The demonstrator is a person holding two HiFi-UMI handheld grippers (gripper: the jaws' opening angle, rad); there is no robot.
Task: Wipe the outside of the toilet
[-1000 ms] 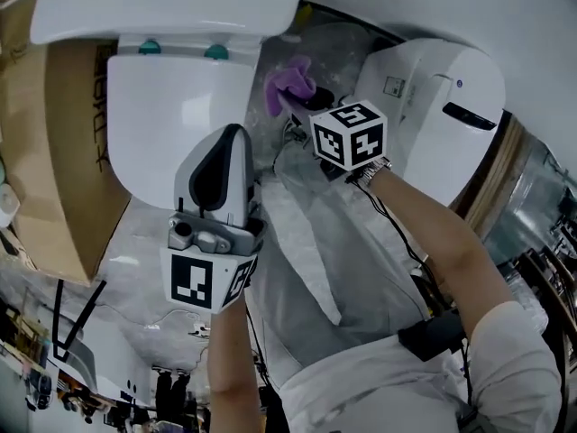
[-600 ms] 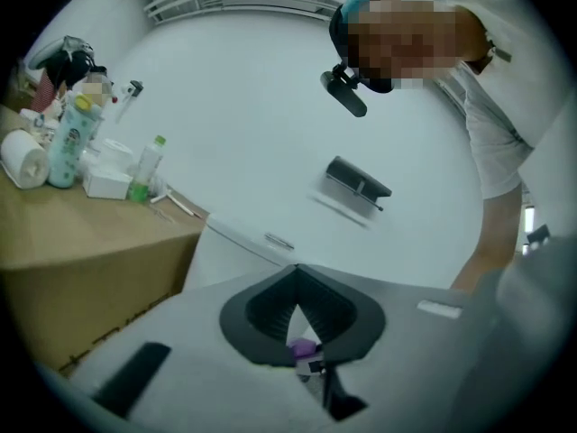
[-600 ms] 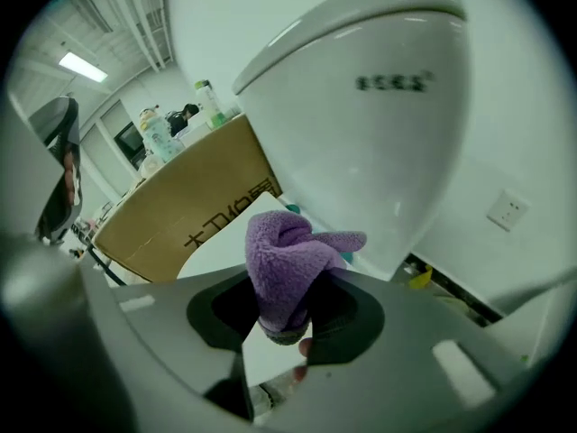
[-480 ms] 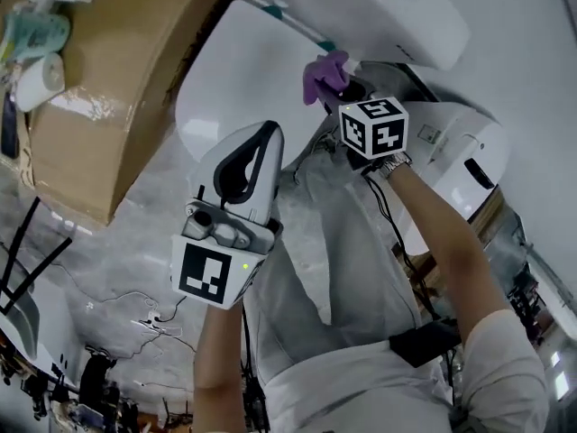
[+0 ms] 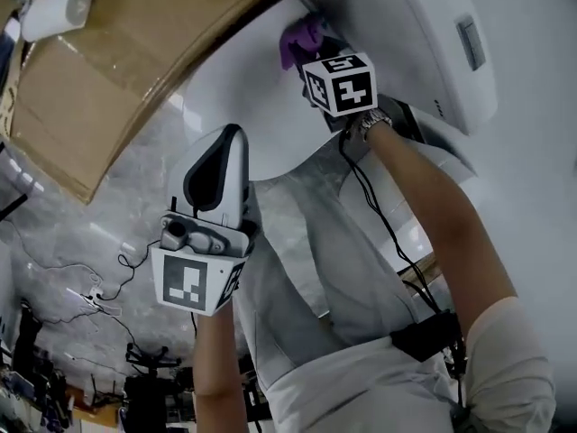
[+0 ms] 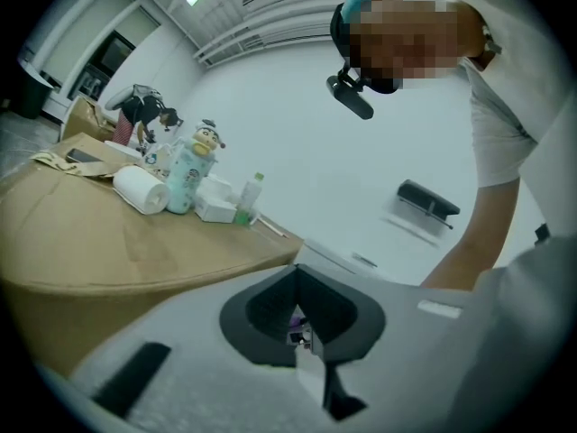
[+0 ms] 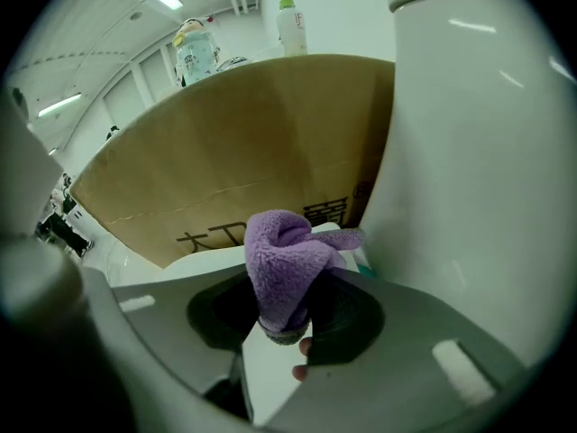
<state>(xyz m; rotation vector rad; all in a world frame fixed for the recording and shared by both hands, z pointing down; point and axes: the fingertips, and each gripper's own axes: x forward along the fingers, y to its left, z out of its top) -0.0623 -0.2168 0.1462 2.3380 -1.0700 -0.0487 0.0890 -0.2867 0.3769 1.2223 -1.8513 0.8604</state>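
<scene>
The right gripper [image 7: 287,332] has its jaws pinched on the lower end of a purple cloth [image 7: 281,264]. The cloth bunches up above the jaw tips, and its loose corner points toward the toilet [image 7: 469,170]. That corner lies just beside the tank wall, near the back of the seat; I cannot tell whether it touches. The left gripper [image 6: 302,334] has its jaws closed together on nothing. It is held out in front of the toilet bowl, well apart from the cloth. A cardboard box [image 5: 99,88] stands beside the toilet, with a paper roll [image 5: 56,7] on top.
</scene>
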